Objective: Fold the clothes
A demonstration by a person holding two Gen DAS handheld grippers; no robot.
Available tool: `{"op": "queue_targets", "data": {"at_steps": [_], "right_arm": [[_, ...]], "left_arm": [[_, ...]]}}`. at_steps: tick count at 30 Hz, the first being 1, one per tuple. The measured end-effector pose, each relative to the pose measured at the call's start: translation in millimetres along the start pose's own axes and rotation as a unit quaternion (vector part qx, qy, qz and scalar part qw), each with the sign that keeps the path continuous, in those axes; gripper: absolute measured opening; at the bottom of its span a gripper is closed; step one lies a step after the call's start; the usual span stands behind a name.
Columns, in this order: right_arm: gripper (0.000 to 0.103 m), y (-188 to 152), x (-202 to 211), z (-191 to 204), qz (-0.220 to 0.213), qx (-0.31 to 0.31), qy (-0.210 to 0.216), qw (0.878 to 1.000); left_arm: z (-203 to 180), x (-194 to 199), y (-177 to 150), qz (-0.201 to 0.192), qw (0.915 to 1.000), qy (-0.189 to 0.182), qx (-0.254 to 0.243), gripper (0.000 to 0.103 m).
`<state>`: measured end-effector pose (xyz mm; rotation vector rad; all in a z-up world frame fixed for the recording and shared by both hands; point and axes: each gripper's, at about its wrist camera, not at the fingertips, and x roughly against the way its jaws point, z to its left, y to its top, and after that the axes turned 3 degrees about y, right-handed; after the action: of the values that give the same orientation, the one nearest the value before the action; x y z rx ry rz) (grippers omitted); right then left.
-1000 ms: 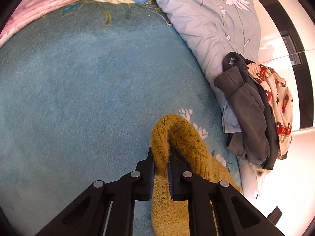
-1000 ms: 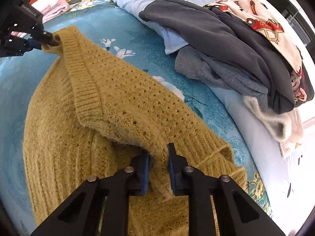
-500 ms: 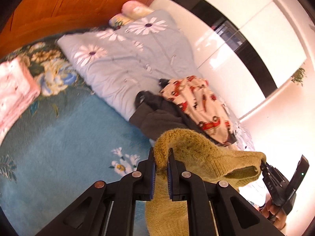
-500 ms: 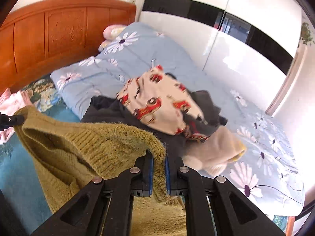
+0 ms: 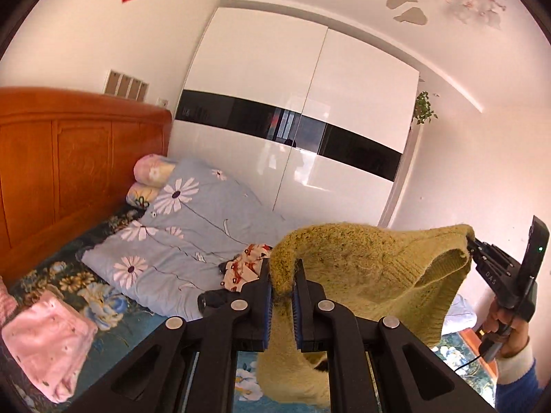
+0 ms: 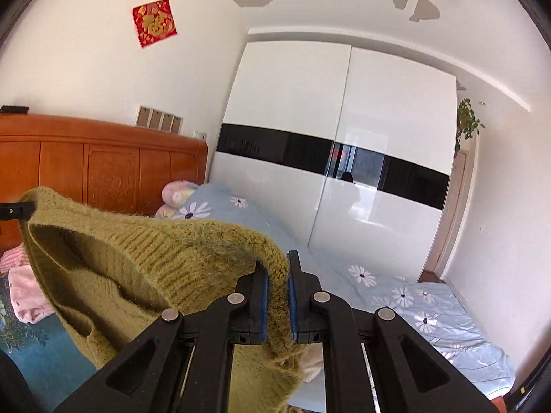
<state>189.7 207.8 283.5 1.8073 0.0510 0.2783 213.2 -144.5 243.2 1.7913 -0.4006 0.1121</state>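
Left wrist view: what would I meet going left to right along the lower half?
Pink folded cloth → blue daisy quilt → left gripper shut on the mustard sweater → right gripper pinching its far corner.

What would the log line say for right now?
step: lifting | item: mustard-yellow knitted sweater | left gripper: shut on its edge | right gripper: shut on its edge | sweater: hanging between them above the bed

Walls: white, with a red paper decoration [image 6: 154, 22] high up.
Wardrobe [image 6: 347, 158]: white and glossy, with a black band across its sliding doors.
Bed: orange wooden headboard [image 5: 69, 158]; light blue quilt [image 5: 193, 237] with daisies.
Plant [image 6: 466, 122]: green, beside the wardrobe's top.
Light: bright daylight.
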Motion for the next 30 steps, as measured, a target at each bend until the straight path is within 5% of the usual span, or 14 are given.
{"op": "queue_targets", "data": {"at_steps": [10, 15, 19, 22, 30], "right_arm": [[0.01, 19.6, 108.3, 2.1, -0.061, 0.021, 0.018, 0.998], [0.01, 26.2, 130.7, -16.1, -0.068, 0.014, 0.042, 0.997], [0.01, 25.2, 101.2, -34.7, -0.03, -0.007, 0.053, 0.998], [0.01, -1.9, 42.3, -40.5, 0.036, -0.012, 0.055, 0.998], [0.01, -155.8, -128.6, -44.6, 0.243, -0.068, 0.072, 0.965]], "left_arm": [[-40.5, 105.9, 5.2, -0.049, 0.9954, 0.014, -0.081, 0.01], [-66.7, 110.0, 22.4, -0.044, 0.991, 0.031, -0.123, 0.01], [-71.7, 50.0, 19.7, 0.009, 0.9886, 0.053, -0.141, 0.01], [-64.2, -18.1, -2.0, 0.074, 0.9851, 0.068, -0.139, 0.011], [-6.2, -201.1, -122.1, 0.259, 0.9621, 0.081, -0.027, 0.011]]}}
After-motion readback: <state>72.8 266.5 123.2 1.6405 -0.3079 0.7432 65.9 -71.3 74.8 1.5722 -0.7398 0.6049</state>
